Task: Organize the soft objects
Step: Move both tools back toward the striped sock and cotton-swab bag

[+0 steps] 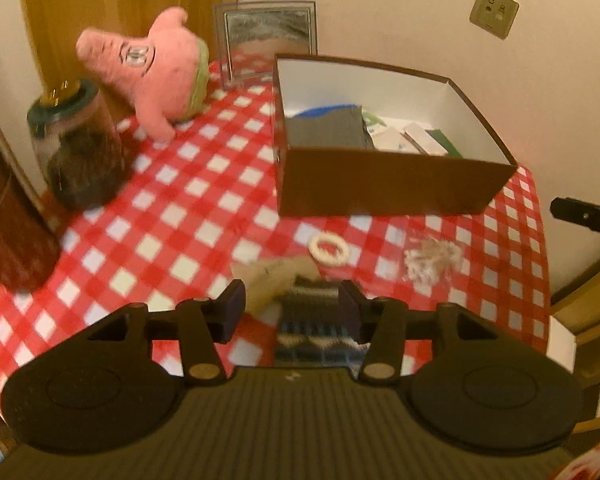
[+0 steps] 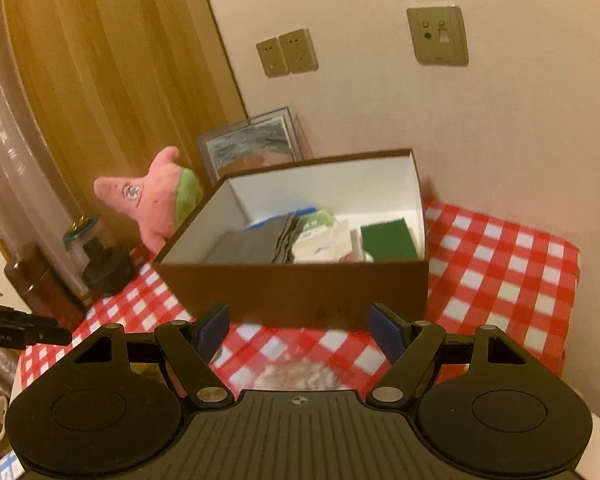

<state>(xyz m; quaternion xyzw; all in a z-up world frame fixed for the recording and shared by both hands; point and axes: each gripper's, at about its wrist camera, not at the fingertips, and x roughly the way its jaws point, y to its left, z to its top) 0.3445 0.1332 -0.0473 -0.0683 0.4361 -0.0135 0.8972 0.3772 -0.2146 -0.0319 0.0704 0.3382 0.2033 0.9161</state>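
Observation:
A brown box [image 1: 392, 184] with a white inside stands on the red checked table and holds folded grey cloth [image 1: 328, 130] and white and green items. My left gripper [image 1: 292, 304] is open just above a beige soft piece [image 1: 276, 276] and a dark patterned knit piece [image 1: 308, 320] at the table's near edge. A white ring [image 1: 331, 249] and a pale fluffy tuft [image 1: 432, 260] lie in front of the box. My right gripper [image 2: 300, 332] is open and empty, in front of the box [image 2: 300, 292], above the tuft [image 2: 296, 376].
A pink star plush [image 1: 156, 68] leans at the back left, beside a glass jar [image 1: 76, 148] and a dark brown cylinder [image 1: 8, 224]. A picture frame [image 1: 268, 36] stands against the wall behind the box. The table's right edge [image 1: 544, 280] is close.

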